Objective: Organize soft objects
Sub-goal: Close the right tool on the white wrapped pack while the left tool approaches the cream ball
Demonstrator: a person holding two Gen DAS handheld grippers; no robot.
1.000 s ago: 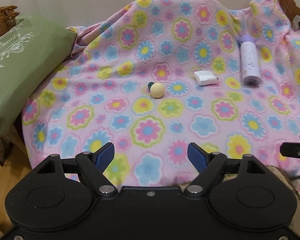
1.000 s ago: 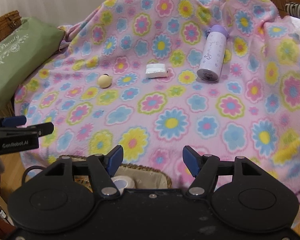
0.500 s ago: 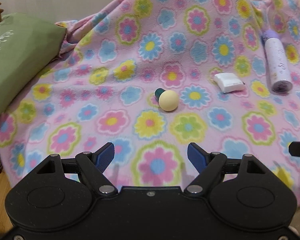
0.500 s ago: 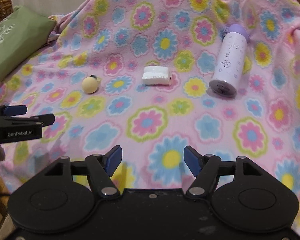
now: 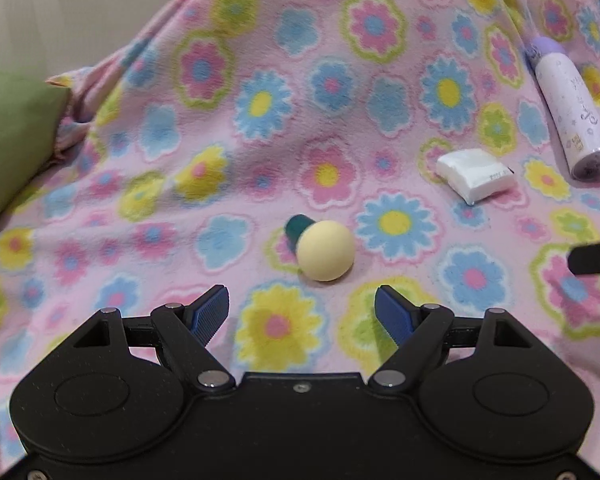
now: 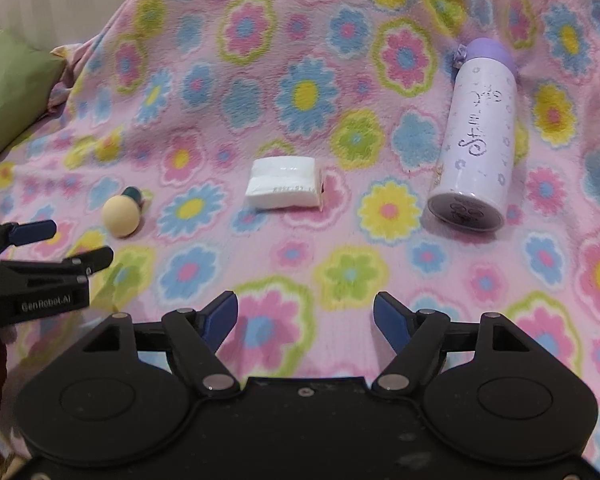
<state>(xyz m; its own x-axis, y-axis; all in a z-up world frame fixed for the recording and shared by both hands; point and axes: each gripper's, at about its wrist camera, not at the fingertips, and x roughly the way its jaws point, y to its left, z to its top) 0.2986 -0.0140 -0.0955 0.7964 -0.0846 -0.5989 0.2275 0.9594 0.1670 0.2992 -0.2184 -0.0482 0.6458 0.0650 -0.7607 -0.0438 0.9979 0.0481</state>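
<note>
Fleecy pink blanket (image 5: 260, 128) printed with flowers, two grippers hovering over it, both spread wide and empty.

Nearest, the left gripper (image 5: 302, 312) and right gripper (image 6: 305, 314) show ribbed blue pads. Just beyond the left one lies one smooth cream ball (image 5: 326, 250) with a dark green stub. Farther right sit one soft white square packet (image 6: 284, 182) and one hard lilac cylindrical bottle (image 6: 476, 136) on its side. One green cushion (image 5: 8, 140) lies far left.
</note>
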